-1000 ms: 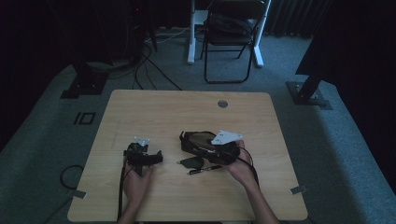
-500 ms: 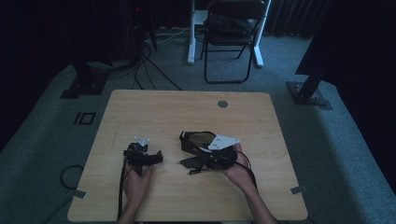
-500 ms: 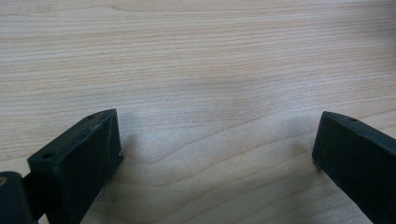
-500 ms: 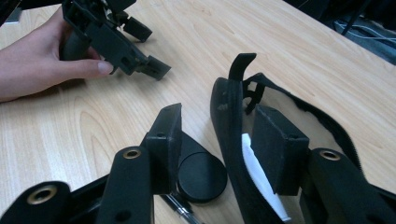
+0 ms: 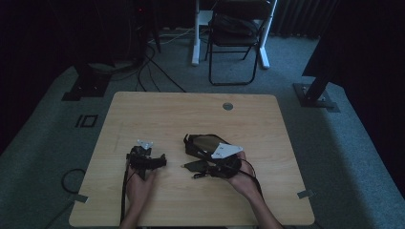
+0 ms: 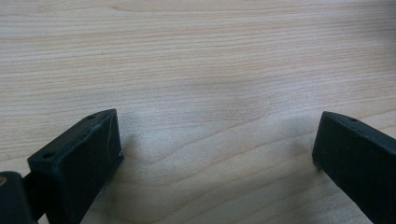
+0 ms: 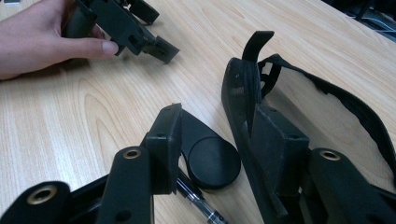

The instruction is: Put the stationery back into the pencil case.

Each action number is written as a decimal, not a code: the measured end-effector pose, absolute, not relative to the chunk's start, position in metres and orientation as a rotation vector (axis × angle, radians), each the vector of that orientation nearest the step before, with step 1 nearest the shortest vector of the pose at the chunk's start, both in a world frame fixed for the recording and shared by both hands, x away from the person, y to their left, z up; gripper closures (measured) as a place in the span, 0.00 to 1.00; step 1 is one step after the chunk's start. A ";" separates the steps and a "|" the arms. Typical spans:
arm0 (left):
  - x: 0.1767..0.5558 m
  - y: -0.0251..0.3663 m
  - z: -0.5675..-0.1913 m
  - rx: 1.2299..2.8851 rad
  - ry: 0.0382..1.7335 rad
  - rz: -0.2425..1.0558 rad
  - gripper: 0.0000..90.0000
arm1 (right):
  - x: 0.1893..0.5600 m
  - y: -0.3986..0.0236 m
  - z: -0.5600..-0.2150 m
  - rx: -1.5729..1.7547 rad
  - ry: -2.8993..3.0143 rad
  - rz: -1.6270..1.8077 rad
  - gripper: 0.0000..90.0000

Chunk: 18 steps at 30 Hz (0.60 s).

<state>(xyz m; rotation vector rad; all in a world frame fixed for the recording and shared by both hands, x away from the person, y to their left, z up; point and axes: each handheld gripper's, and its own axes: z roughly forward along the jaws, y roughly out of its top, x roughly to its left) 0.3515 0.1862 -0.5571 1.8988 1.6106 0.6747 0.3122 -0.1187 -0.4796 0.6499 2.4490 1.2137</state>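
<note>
A black soft pouch [image 5: 190, 143] lies open on the wooden table [image 5: 191, 109], right of centre. My right gripper [image 5: 204, 161] reaches into it from the right. In the right gripper view the pouch's rim [image 7: 236, 100] stands between the jaws of this gripper [image 7: 219, 135]: one jaw is inside the mouth, the other outside with a gap to the rim. A black round disc [image 7: 212, 161] and a pen [image 7: 198, 203] lie on the table under the jaws. My left gripper [image 5: 152, 160] [image 6: 215, 154] rests low over bare wood, wide open with nothing between its jaws.
A hand holds the left gripper [image 7: 156, 28] at the far side of the right gripper view. A round cable hole [image 5: 228, 106] sits near the table's far edge. A folding chair [image 5: 236, 38] and cables stand on the floor beyond.
The right gripper has shifted slightly toward the near edge at the pouch. The left gripper has stayed put.
</note>
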 end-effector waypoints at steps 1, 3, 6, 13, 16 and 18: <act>0.352 0.186 -0.557 1.899 1.610 0.675 0.02 | 0.312 -0.119 -0.480 0.648 2.450 1.211 0.59; 0.352 0.186 -0.557 1.899 1.611 0.675 0.02 | 0.311 -0.120 -0.482 0.652 2.450 1.209 0.59; 0.352 0.186 -0.557 1.899 1.611 0.675 0.02 | 0.311 -0.121 -0.484 0.647 2.453 1.201 0.59; 0.352 0.186 -0.557 1.900 1.610 0.675 0.02 | 0.309 -0.123 -0.489 0.654 2.447 1.191 0.60; 0.351 0.186 -0.557 1.899 1.610 0.675 0.02 | 0.308 -0.123 -0.492 0.650 2.453 1.177 0.60; 0.351 0.186 -0.557 1.899 1.610 0.675 0.02 | 0.307 -0.124 -0.494 0.656 2.455 1.166 0.61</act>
